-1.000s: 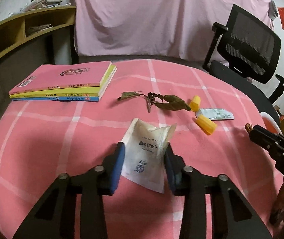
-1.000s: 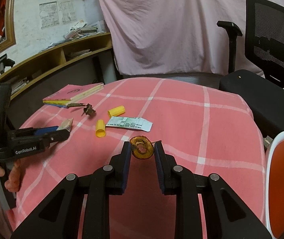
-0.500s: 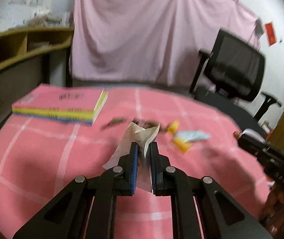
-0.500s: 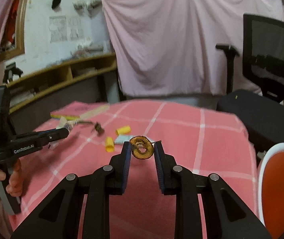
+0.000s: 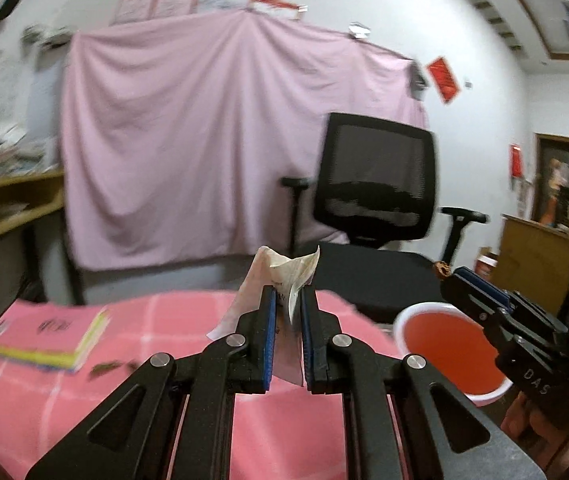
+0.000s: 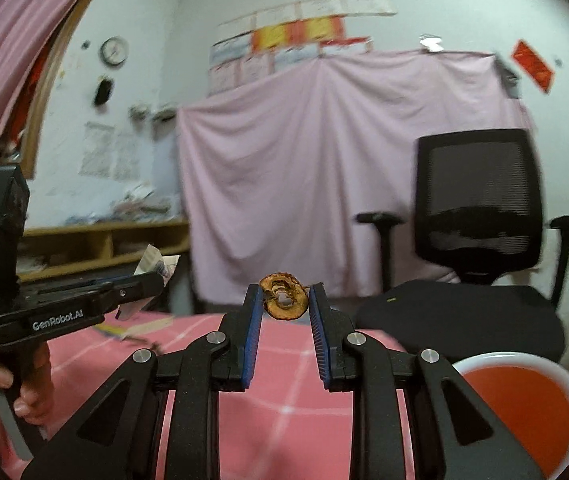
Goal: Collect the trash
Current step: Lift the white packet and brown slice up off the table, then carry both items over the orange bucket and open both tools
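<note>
My left gripper [image 5: 287, 294] is shut on a crumpled white paper packet [image 5: 284, 270], held up above the pink checked tablecloth [image 5: 172, 320]. My right gripper [image 6: 284, 292] is shut on a brown dried fruit ring [image 6: 284, 296] pinched between its blue pads. In the right wrist view the left gripper [image 6: 156, 276] shows at the left with the packet [image 6: 155, 261] sticking out of it. In the left wrist view the right gripper [image 5: 450, 274] reaches in from the right over a white bin with a red-orange inside [image 5: 444, 344]. The same bin [image 6: 524, 400] lies at the lower right of the right wrist view.
A stack of pink and yellow books [image 5: 48, 340] lies at the table's left, with dry leaf bits [image 5: 102, 368] beside it. A black office chair [image 5: 372, 200] stands beyond the table in front of a pink sheet [image 5: 204, 140]. A wooden shelf [image 6: 104, 240] runs along the left wall.
The left gripper closed on the white packet and lifted it off the cloth. Both grippers rose and swung right toward the bin; the right one kept its hold on the fruit ring.
</note>
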Demonstrator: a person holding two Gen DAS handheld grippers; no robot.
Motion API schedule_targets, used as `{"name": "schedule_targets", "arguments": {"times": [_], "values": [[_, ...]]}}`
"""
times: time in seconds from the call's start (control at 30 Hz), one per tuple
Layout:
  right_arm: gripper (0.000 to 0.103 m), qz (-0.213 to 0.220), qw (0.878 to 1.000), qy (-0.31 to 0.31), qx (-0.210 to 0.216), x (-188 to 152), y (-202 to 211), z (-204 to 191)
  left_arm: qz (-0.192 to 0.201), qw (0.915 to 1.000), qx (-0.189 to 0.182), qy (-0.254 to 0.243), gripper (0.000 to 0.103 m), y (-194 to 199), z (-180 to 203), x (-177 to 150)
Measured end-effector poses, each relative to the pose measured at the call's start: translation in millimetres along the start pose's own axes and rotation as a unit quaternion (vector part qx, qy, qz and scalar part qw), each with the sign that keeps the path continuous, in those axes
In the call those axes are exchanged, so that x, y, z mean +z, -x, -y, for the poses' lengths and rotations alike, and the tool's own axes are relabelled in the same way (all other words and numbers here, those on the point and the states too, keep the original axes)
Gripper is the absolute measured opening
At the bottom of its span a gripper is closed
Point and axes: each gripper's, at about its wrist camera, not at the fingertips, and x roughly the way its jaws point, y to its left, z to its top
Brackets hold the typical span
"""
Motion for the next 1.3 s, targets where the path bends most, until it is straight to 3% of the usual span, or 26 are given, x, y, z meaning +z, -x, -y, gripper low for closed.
{"name": "schedule_targets", "arguments": {"times": [0.27,0.57,0.73,1.0,1.07,1.13,1.2,1.3], "values": [[0.022,0.021,0.994,-0.056,-0.092,7.8,24.9,68.2,-0.011,0.9929,-0.099,-0.064,0.009,-52.0,87.6,18.1],[0.022,0.002,0.981,-0.111,-0.160,1.8,44.2,126.0,-0.052,0.9813,-0.162,-0.089,0.009,-103.6,154.9,15.5],[0.022,-0.024,0.974,-0.148,-0.170,-4.7,43.5,149.1,-0.099,0.9761,-0.174,-0.085,0.009,-127.1,174.9,11.9],[0.023,-0.063,0.966,-0.176,-0.179,-16.1,37.1,166.1,-0.156,0.9707,-0.174,-0.057,0.011,-151.2,171.8,1.0],[0.025,-0.069,0.965,-0.179,-0.181,-18.2,36.0,167.2,-0.163,0.9699,-0.173,-0.051,0.015,-155.0,170.0,-0.9],[0.031,-0.075,0.964,-0.181,-0.182,-20.2,34.5,167.9,-0.166,0.9699,-0.172,-0.047,0.027,-156.0,167.5,-2.2],[0.032,-0.078,0.963,-0.183,-0.181,-21.1,33.5,168.5,-0.165,0.9704,-0.172,-0.040,0.032,-154.7,163.3,-3.8],[0.035,-0.082,0.963,-0.182,-0.182,-21.5,32.8,168.8,-0.163,0.9720,-0.167,-0.031,0.033,-154.1,158.8,-3.1]]}}
